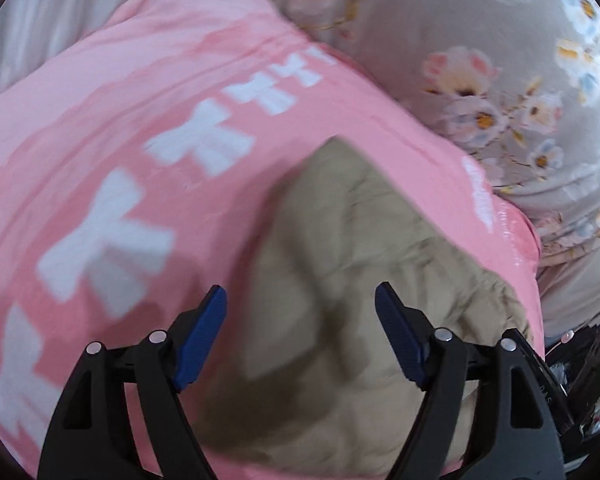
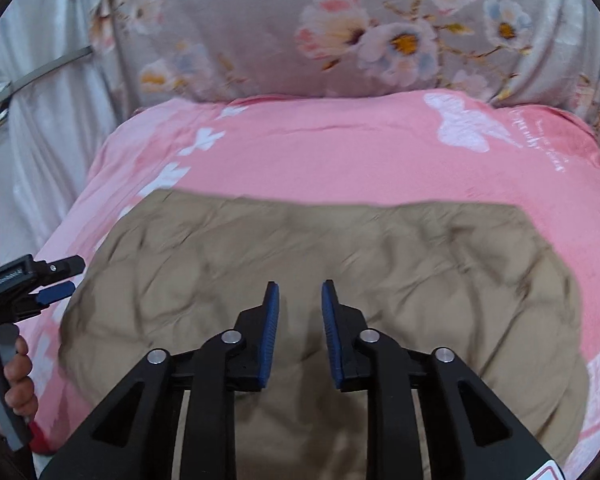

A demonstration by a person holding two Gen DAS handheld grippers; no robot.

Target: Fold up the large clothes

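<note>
A tan, wrinkled garment (image 2: 320, 248) lies folded flat on a pink blanket (image 2: 320, 152) with white bow prints. In the left wrist view the garment (image 1: 352, 240) fills the lower middle. My left gripper (image 1: 300, 300) is open and empty, hovering over the garment's left part; it also shows at the left edge of the right wrist view (image 2: 60, 280), held by a hand. My right gripper (image 2: 300, 292) hovers over the garment's near middle, its jaws a narrow gap apart with nothing between them.
A grey floral pillow or bedding (image 2: 340, 28) lies behind the pink blanket. Pale grey sheet (image 2: 40, 140) hangs at the left. Dark clutter (image 1: 592, 368) sits at the right edge of the left wrist view.
</note>
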